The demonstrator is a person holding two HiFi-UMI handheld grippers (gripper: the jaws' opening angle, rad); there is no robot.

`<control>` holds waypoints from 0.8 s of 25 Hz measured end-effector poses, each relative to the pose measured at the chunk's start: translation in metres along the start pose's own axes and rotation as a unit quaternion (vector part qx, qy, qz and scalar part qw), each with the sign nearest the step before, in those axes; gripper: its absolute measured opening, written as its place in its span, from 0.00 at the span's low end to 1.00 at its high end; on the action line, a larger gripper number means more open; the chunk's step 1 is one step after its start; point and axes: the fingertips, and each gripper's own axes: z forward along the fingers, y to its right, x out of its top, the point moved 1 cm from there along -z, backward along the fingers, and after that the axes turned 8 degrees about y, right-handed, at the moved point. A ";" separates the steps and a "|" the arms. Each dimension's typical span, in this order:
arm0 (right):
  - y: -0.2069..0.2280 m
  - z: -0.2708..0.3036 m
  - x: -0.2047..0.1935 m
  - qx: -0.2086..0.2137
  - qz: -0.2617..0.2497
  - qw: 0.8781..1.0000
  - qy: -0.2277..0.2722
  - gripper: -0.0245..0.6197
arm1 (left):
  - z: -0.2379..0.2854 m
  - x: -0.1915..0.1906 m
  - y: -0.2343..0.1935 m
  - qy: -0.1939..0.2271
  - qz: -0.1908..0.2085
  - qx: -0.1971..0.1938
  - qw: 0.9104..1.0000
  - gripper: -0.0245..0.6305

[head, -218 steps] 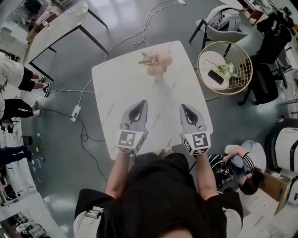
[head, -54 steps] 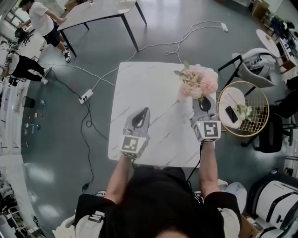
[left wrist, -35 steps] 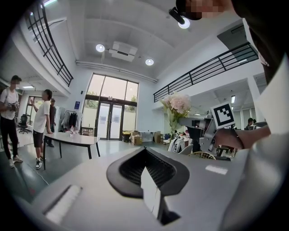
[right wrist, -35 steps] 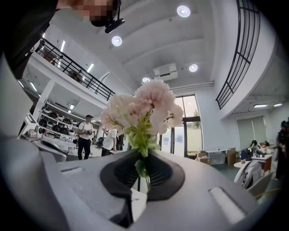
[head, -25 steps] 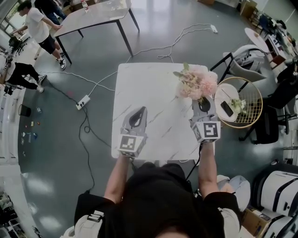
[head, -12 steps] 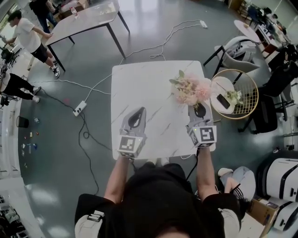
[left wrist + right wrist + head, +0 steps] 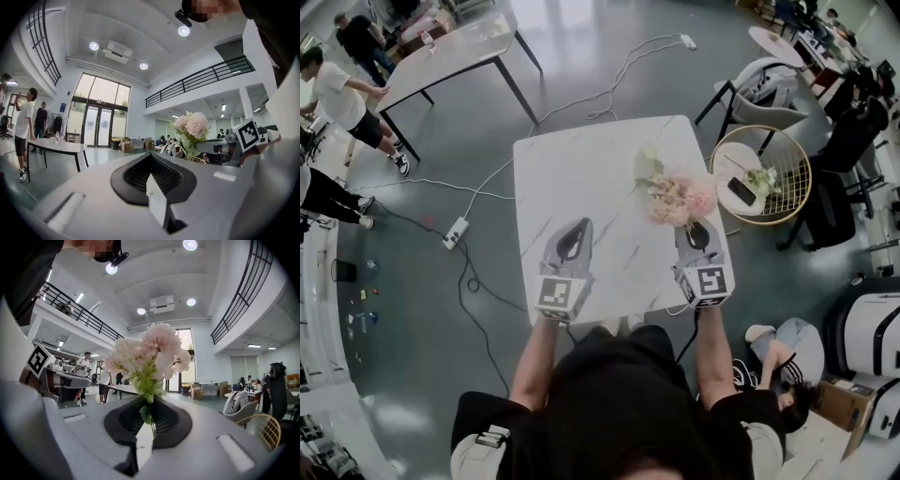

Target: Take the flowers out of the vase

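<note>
Flowers: one bunch of pale pink artificial-looking flowers with green leaves (image 7: 675,195), held up over the right part of the white marble-patterned square worktop (image 7: 572,159). The blooms crowd together, so they can't be counted.
Right gripper (image 7: 694,228): fingers pinched tight on the thin green stems (image 7: 152,428), blooms standing above them.
Left gripper (image 7: 581,225): fingers closed together, nothing between them, above the worktop's left half.
Vase: none can be made out in any view.
Count: two grippers, one bunch, one worktop.
Risk, slipping: the stems look thin and the head top-heavy, so the bunch may tip or slide out if the hand swings.
Risk, dropping: the bunch is near the worktop's right edge, so letting go carelessly there could send it to the floor.
</note>
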 end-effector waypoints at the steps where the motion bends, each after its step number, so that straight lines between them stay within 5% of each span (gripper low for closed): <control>1: -0.001 -0.003 -0.001 -0.003 0.000 1.000 -0.002 0.06 | -0.001 -0.003 0.000 -0.001 0.003 -0.002 1.000 0.05; 20: -0.025 -0.063 -0.029 -0.052 0.012 0.998 -0.032 0.06 | -0.013 -0.011 0.019 -0.006 0.007 -0.055 0.998 0.05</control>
